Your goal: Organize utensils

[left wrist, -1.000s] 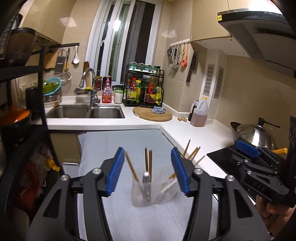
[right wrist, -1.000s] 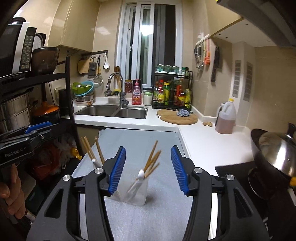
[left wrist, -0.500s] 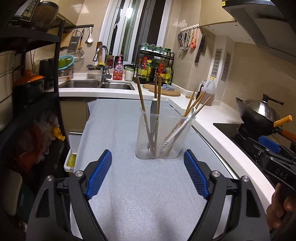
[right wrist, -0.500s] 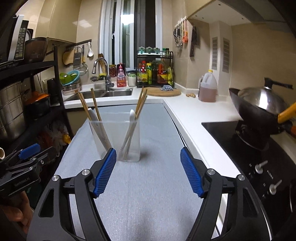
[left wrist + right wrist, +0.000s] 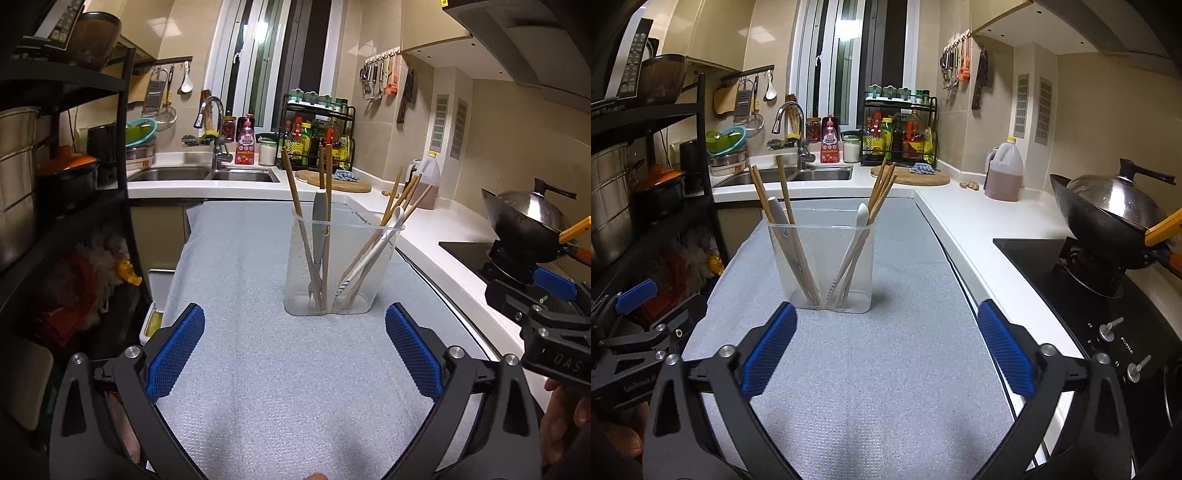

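Right now, as I read it from both wrist views:

Holder: the clear two-compartment holder (image 5: 334,266) stands upright on the grey mat (image 5: 280,369), near the middle of the counter (image 5: 964,221), ahead of both grippers and touched by neither.

Left compartment: wooden chopsticks (image 5: 295,199) and a grey-handled fork (image 5: 318,221), leaning but contained.

Right compartment: more chopsticks (image 5: 882,188) and a white spoon (image 5: 862,218), leaning to the right.

Left gripper: my left gripper (image 5: 295,352) has its fingers spreading to their widest, nothing between them, blue pads (image 5: 175,352) clear of the holder.

Right gripper: my right gripper (image 5: 886,349) is likewise opening wide and empty, low over the mat.

Step in hand: I judge the sorting looks done or nearly so, since no utensil lies loose on the mat in either view; this reads as a release and pull-back.

Doing it well: I would draw both grippers straight back along the mat, keeping the fingers spread, so no pad clips the holder's wall or a protruding chopstick.

Risk: the holder looks light and top-heavy with long sticks, so a nudge could tip it.

Surroundings: a wok (image 5: 1108,225) sits on the hob to the right, a sink (image 5: 207,173) beyond, well apart from the work.
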Available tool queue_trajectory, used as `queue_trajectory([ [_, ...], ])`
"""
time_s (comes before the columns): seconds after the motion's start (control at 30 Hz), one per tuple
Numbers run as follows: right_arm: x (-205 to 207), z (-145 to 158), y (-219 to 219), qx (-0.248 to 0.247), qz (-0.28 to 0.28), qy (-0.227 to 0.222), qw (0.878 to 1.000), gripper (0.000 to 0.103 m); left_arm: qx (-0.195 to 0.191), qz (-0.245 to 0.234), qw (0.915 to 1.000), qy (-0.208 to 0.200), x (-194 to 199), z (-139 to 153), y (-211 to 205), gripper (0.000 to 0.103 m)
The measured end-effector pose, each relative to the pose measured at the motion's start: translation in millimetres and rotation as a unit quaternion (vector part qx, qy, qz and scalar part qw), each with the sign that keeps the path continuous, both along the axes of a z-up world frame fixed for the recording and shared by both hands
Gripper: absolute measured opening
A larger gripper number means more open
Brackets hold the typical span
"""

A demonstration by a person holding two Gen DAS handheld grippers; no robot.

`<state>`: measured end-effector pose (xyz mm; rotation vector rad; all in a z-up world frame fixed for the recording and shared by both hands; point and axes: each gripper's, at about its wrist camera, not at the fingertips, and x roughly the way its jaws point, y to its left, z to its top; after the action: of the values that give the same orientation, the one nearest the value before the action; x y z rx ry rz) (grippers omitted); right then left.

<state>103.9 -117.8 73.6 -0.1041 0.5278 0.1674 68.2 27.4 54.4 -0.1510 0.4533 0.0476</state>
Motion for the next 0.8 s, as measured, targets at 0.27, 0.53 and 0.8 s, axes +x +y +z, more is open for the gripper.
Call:
queue_trajectory([
  [0.27,1.0,-3.1,4.7,-0.006,0.000,0.007,1.000,0.098,-0.005,0.008,1.0000,0.002,0.1,-1.2,3.2,0.095],
  [0.53,-2.5,-0.3,5.9,-0.008,0.001,0.002,1.000,0.098,-0.005,0.009,0.9999,-0.003,-2.0,-0.6,2.4,0.095],
  [0.8,-4.0,1.8,4.1,-0.006,0.000,0.000,1.000,0.098,-0.004,0.007,1.0000,-0.005,-3.7,0.2,0.4,0.095],
])
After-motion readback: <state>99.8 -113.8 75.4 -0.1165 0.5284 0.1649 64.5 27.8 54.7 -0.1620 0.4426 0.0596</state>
